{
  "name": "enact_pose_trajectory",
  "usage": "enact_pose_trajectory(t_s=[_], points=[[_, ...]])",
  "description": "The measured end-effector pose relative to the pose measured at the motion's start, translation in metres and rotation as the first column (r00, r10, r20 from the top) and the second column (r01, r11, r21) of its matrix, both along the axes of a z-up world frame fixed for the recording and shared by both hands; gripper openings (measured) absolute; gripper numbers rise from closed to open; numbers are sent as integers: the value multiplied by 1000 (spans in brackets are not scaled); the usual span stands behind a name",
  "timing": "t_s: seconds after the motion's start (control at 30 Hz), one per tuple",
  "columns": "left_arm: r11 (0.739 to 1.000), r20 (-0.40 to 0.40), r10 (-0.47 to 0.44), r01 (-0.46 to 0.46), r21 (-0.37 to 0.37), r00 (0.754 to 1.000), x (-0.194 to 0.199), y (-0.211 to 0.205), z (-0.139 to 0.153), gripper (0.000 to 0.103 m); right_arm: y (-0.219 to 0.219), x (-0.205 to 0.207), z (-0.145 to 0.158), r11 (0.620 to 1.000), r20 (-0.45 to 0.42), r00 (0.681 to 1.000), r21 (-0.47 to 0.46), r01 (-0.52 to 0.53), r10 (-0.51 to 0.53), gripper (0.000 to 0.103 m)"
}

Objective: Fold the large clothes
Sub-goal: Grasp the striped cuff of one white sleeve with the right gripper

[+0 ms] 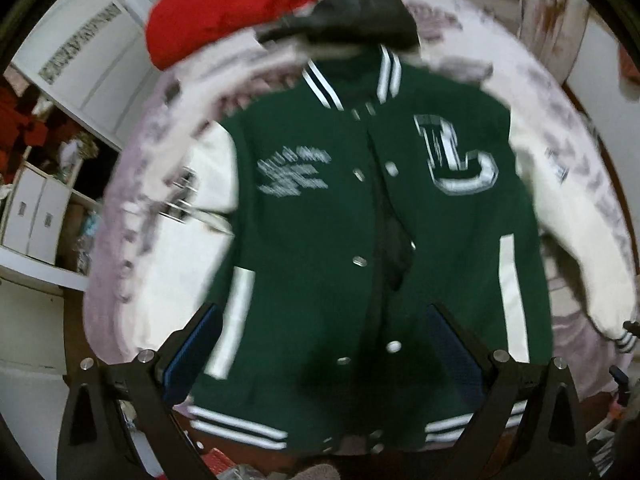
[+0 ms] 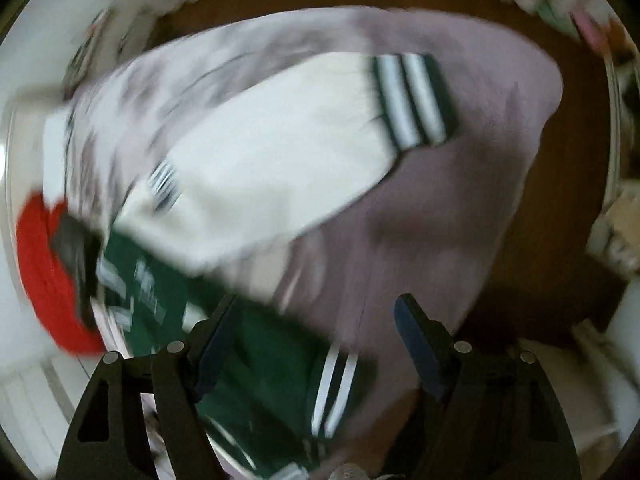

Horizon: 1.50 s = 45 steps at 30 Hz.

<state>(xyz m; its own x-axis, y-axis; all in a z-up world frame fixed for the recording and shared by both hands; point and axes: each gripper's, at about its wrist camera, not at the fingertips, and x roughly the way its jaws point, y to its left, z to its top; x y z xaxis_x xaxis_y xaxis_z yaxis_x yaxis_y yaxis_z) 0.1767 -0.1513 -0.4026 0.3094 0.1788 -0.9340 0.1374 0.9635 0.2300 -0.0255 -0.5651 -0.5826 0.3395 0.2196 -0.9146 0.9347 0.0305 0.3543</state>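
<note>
A pale pink sheet (image 1: 132, 184) with a dark print covers the surface, which looks like a bed. In the right wrist view the same sheet (image 2: 460, 208) hangs over an edge, and a brown floor (image 2: 560, 248) shows past it. To the left of the bed, the left wrist view shows white cabinet doors (image 1: 76, 60) and white shelves (image 1: 36, 216) full of small things. Those things are too blurry to name.

A big green jacket (image 1: 316, 216) with white sleeves lies flat on the sheet, front side up. Its collar points to the far end, and its striped hem is close to the left gripper. The front is partly undone, and a large letter L (image 1: 456, 156) sits on the chest. One white sleeve (image 2: 272, 168) stretches out across the sheet, with its striped cuff (image 2: 412, 100) resting flat on the pink cloth.

A red cloth (image 1: 224, 8) is bunched up past the collar. A black piece (image 1: 348, 16) lies just beside it, touching the collar area.

The left gripper (image 1: 324, 344) hangs over the lower part of the jacket. Its jaws are wide apart and hold nothing. The right gripper (image 2: 316, 340) is over the jacket's hem corner and the sheet. Its jaws are wide apart too, with nothing between them. Both views are blurry.
</note>
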Motion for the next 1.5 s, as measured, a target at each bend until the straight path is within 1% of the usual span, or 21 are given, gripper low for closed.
enact_pose_trajectory(t_s=[0.07,0.13,0.27,0.3,0.33,0.43,0.5,0.63,0.7,0.77,0.8,0.87,0.97,1.0,1.1,1.13,1.2,1.27,1.33,1.4,1.5], points=[[1000,-33,3,-3,15,999,8,-14,-33,103,-21,-11,-48,995,25,995,24,97,-98,80],[1000,-48,-5,7,29,999,19,-32,-63,103,-34,-16,-84,974,92,971,84,213,-220,82],[998,-59,-29,32,48,998,37,-63,-90,103,-40,-20,-103,928,131,920,103,359,-370,84],[998,-59,-34,37,51,998,43,-74,-95,103,-40,-21,-101,922,144,911,72,379,-386,74],[998,-59,-36,39,52,998,46,-78,-96,103,-41,-19,-96,927,155,914,39,373,-375,38],[996,-50,-65,67,50,997,58,-102,-96,103,-56,-10,-79,943,215,926,-52,328,-310,19],[993,-34,-106,108,51,994,68,-120,-95,103,-79,-5,-65,945,250,931,-125,304,-266,17],[985,-46,-169,171,36,984,97,-155,-102,103,-138,22,-43,934,306,939,-264,240,-155,16],[981,-40,-190,191,24,981,116,-175,-107,103,-166,48,-38,935,298,951,-305,179,-85,16],[977,-26,-211,212,27,977,135,-193,-114,103,-195,84,-46,943,264,965,-320,85,3,16],[976,-24,-213,214,28,977,140,-197,-116,103,-209,96,-49,949,260,965,-312,56,28,16],[976,-27,-217,218,21,976,157,-210,-124,103,-235,112,-77,972,256,965,-236,5,57,18],[973,-33,-229,230,26,973,177,-224,-143,103,-247,117,-121,998,290,957,-57,24,-6,41],[970,-38,-238,239,43,971,182,-229,-154,103,-244,115,-128,999,305,952,-26,35,-26,50],[963,-64,-258,262,57,964,189,-235,-178,103,-232,113,-144,996,364,927,17,88,-88,51],[963,-61,-262,265,47,963,190,-234,-182,103,-229,114,-146,993,384,917,13,114,-111,46],[965,-41,-261,261,3,964,190,-227,-185,103,-228,115,-144,990,381,916,-9,140,-126,17],[967,-38,-253,252,-26,967,189,-221,-183,103,-232,117,-130,986,375,917,-46,162,-133,14],[970,-37,-242,240,-43,970,187,-215,-178,103,-235,132,-102,982,365,929,-144,126,-66,13],[975,-36,-217,215,-56,976,185,-201,-170,103,-237,141,-78,977,378,925,-179,117,-42,13],[982,-3,-170,169,-88,985,182,-171,-149,103,-227,165,-19,964,420,907,-252,79,36,13]])
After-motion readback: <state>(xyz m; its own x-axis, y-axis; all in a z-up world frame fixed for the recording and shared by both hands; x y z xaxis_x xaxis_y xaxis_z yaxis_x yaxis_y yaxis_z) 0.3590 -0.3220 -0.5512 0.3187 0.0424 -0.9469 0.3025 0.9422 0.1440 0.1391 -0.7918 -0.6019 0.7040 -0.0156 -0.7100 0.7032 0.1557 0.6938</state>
